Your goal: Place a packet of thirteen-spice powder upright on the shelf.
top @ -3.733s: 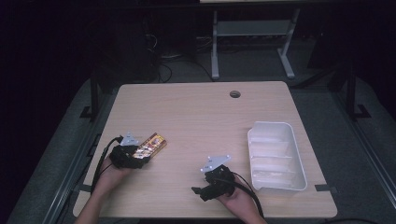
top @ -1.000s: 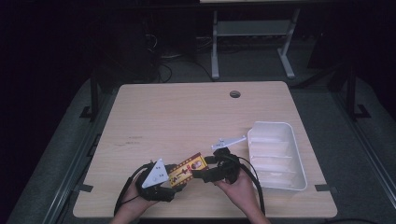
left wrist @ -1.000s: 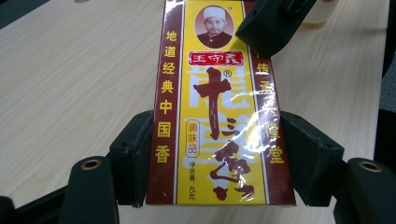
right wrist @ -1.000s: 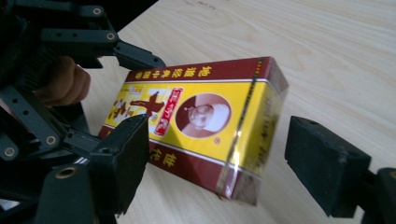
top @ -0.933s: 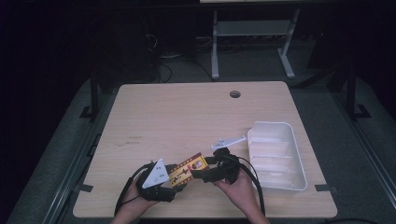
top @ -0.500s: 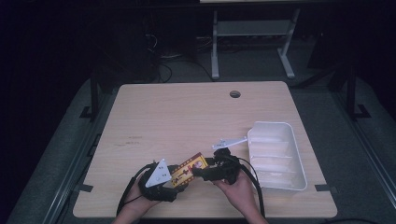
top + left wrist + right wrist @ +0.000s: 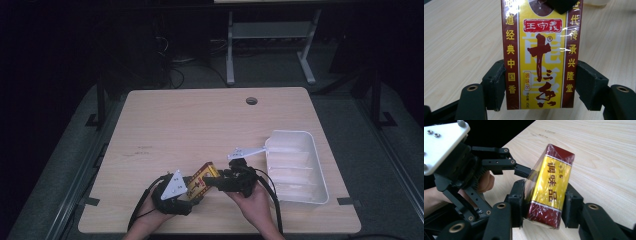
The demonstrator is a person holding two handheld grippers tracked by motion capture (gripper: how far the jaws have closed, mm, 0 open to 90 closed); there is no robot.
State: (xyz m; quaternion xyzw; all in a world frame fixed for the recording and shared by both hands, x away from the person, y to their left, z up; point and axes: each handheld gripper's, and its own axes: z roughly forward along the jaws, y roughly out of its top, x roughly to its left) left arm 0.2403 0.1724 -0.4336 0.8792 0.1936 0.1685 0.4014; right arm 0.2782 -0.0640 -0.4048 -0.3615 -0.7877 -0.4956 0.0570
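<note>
The yellow and red box (image 7: 201, 179) is held above the table (image 7: 200, 125) near its 6 o'clock edge, between both grippers. The left gripper (image 7: 541, 82) is clamped on its two narrow sides. The right gripper (image 7: 544, 205) has just been closing and now presses on the box's other end; the white tray (image 7: 320, 187) lies at 3 o'clock.

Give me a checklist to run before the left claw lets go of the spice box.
1. Right claw gripping the spice box: ok; its jaws have just been closing and the pads sit against both sides.
2. Left claw released: not ok; its jaws have just been opening, but the pads are at the box's edges.
3. Box off the table: ok; it is held tilted above the table.
4. Way to the white tray: ok; bare tabletop lies between.
5. Grip firmness: cannot tell.
</note>
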